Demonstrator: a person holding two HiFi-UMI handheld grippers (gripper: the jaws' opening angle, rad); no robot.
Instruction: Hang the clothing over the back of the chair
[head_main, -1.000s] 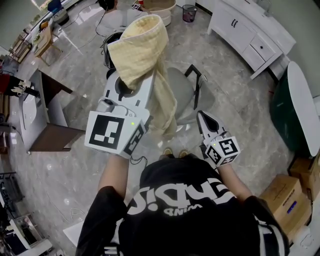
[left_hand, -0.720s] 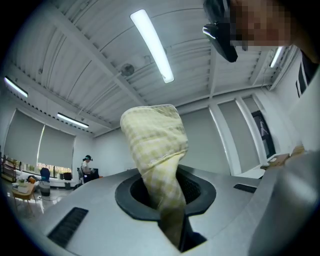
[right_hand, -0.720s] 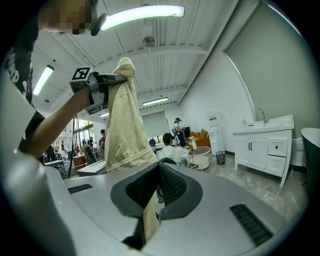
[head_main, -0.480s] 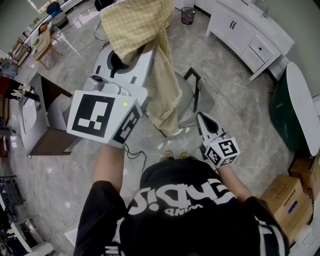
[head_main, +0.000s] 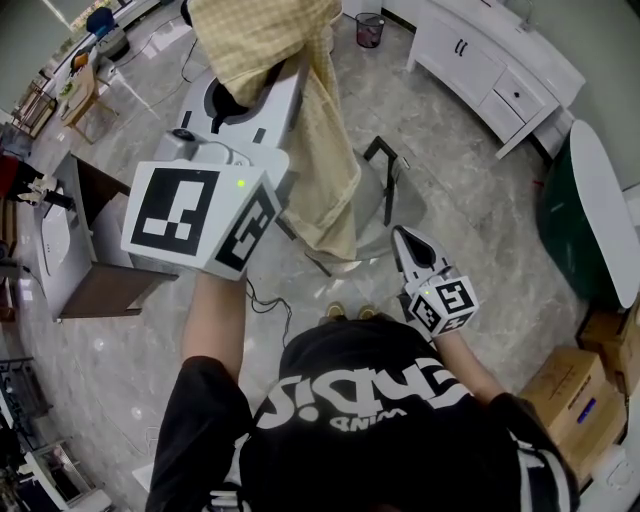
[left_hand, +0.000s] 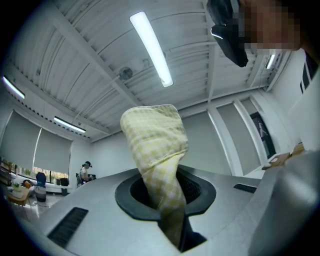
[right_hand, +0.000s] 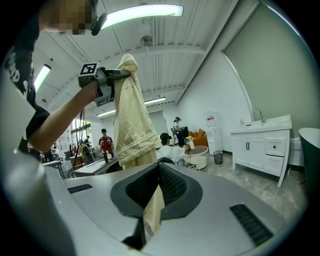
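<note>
The left gripper (left_hand: 169, 216), jaws nearly together and pinching the top of the yellow checked clothing (head_main: 322, 165), has risen, so the cloth hangs higher above the chair (head_main: 388, 185). The right gripper (head_main: 403, 240) stays low, nipping a lower edge. The cloth probably now clears the backrest for draping.

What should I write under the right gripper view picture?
Left hand-held gripper holds a yellow checked cloth up high; right hand-held gripper pinches its lower end.
</note>
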